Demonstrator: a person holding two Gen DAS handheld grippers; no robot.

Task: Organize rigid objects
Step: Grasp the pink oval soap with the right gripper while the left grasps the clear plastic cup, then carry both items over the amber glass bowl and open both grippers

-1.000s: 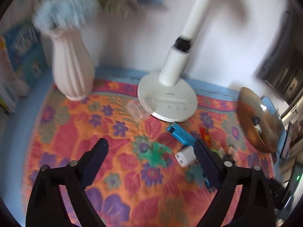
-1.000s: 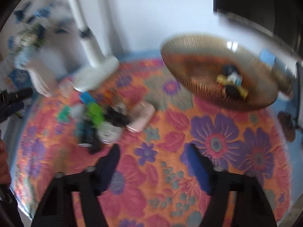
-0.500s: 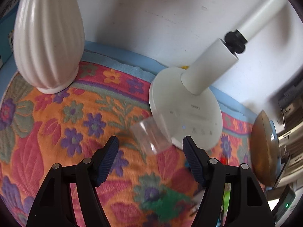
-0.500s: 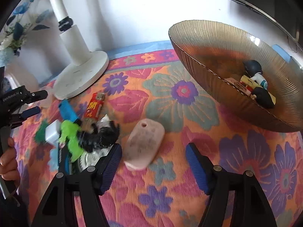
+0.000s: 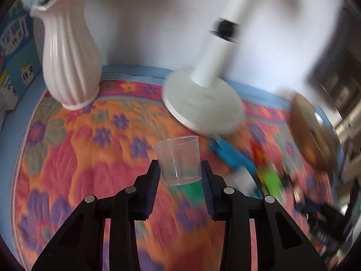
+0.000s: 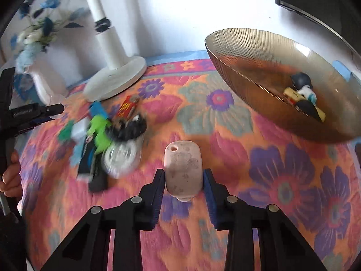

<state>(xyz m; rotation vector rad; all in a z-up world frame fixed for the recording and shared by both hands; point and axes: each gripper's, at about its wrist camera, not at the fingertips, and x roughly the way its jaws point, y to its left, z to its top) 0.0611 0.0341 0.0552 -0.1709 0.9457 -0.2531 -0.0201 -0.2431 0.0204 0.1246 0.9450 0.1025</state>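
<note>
1. Our left tongs [image 5: 179, 177] are closing on a clear cup [image 5: 178, 160]. Both pads touch its sides, and the cup stands upright between them, above the floral cloth [image 5: 90, 158].
2. Our right tongs [image 6: 183, 181] are closing on a pink oval piece [image 6: 183, 171] with a hole at its far end. The pads press its two long sides.
3. A white ribbed vase [image 5: 70, 65] stands at the far left of the cloth. Beside it, near the wall, stands a white lamp base [image 5: 203, 106] with its stem tilted.
4. Right of the cup lies a blurred heap [image 5: 266, 174]: blue, red, green and black bits; we cannot tell each one.
5. In the right view the heap [image 6: 112, 140] sits left of the pink piece, apart from it.
6. An amber bowl [image 6: 259, 72] rests at the far right of the cloth, well apart from the heap. A small figure [image 6: 303, 94] lies inside it.
7. At the left edge of the right view, a hand [image 6: 10, 178] holds the left tool's handle.
</note>
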